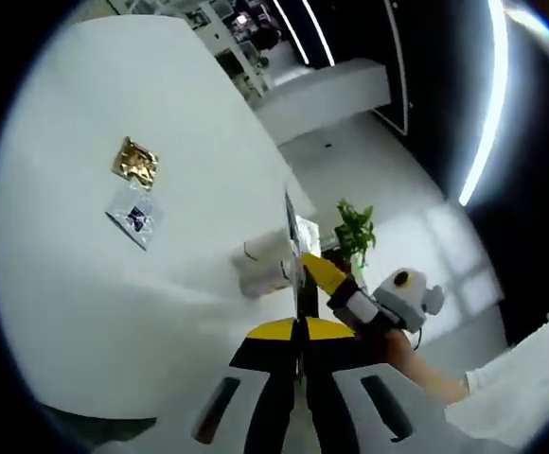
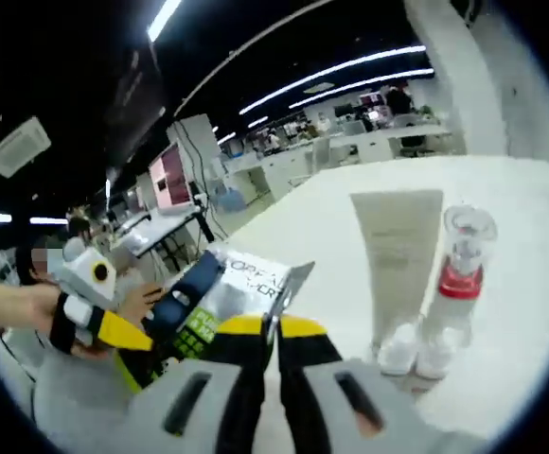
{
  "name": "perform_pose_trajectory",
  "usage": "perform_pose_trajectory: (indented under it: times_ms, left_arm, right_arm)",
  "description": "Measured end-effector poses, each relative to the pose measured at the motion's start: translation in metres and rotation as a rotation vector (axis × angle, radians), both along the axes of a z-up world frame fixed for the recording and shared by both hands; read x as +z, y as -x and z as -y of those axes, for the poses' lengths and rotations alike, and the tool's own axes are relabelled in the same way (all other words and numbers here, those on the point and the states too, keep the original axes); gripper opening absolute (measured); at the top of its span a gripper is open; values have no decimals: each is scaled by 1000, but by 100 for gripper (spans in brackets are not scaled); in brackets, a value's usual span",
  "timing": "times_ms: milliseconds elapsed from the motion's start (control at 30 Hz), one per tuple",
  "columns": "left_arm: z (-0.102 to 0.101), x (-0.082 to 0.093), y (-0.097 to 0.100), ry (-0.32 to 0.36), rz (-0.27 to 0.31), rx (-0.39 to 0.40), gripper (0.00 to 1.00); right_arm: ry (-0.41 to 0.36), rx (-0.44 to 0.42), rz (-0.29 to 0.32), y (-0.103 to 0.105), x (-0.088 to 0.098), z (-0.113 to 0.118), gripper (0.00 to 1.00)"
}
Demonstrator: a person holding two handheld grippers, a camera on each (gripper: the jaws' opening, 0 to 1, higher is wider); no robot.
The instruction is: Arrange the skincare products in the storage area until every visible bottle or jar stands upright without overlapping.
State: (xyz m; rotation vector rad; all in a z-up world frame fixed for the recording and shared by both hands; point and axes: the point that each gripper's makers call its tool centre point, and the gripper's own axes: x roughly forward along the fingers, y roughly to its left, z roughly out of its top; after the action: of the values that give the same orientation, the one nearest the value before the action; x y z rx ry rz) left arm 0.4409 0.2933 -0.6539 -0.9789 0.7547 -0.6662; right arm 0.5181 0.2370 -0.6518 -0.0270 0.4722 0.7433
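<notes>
Skincare products, left gripper view: a pale cylindrical item (image 1: 263, 265), probably a jar or tube lying on its side, rests near the edge of the white table (image 1: 85, 284), just beyond my left gripper (image 1: 301, 352). Its blurred outline gives no label detail. I judge it light and smooth-walled, likely to roll; I would take it across the body, near mid-length. My jaws stand pressed together with nothing visibly between them. A gold foil sachet (image 1: 135, 162) and a clear sachet (image 1: 133, 214) lie well apart from it, further across the table. My right gripper (image 1: 329, 276) enters from the right, touching or just beside the pale item.

Right gripper view: a flat beige tube (image 2: 397, 265) stands on its cap, and just beside it a clear bottle with a red collar (image 2: 460, 284), upright on the table. The tube looks soft and squeezable, so I would grip low, near the stiff cap; the bottle looks rigid, slippery and top-heavy, best held at the collar. A printed carton (image 2: 246, 280) lies beyond my right gripper (image 2: 268, 357), whose jaws are closed and seemingly empty.
</notes>
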Motion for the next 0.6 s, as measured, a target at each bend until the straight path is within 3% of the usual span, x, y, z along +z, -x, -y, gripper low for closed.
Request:
perform_pose_trajectory:
  times_ms: [133, 300, 467, 600]
  left_arm:
    - [1, -24, -11, -53, -29, 5, 0]
    - [1, -50, -23, -104, -59, 7, 0]
    - [2, -72, -34, -167, -83, 0, 0]
    - [3, -84, -42, -220, -93, -11, 0]
  right_arm:
    - [217, 38, 96, -10, -19, -2, 3]
    - [395, 69, 173, -22, -36, -5, 3]
    - [544, 114, 246, -32, -53, -7, 4]
    - [605, 115, 250, -38, -67, -5, 4]
